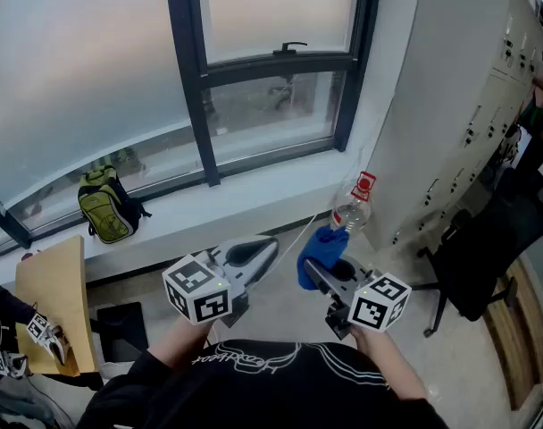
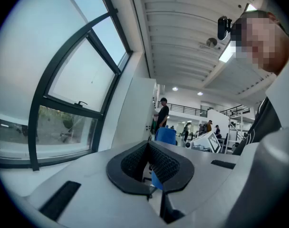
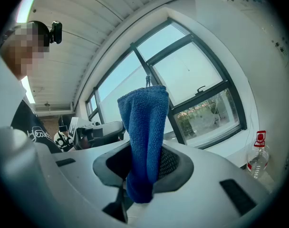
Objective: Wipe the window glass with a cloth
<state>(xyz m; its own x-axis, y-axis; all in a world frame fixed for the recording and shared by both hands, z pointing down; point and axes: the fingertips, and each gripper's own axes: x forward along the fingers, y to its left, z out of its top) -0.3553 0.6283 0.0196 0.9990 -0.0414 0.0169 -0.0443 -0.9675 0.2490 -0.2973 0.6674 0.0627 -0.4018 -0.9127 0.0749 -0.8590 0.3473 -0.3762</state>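
Two grippers hover well short of the window glass (image 1: pixel 75 79), the right gripper (image 1: pixel 323 273) pinching a blue cloth (image 1: pixel 322 248), the left gripper (image 1: pixel 267 248) pressed together and empty (the cloth likely wants pressing flat to the pane before sweeping).

Window glass (image 1: pixel 75 79) open above sill (image 1: pixel 240 206); backpack (image 1: pixel 106 206) left, bottle (image 1: pixel 351 211) right.
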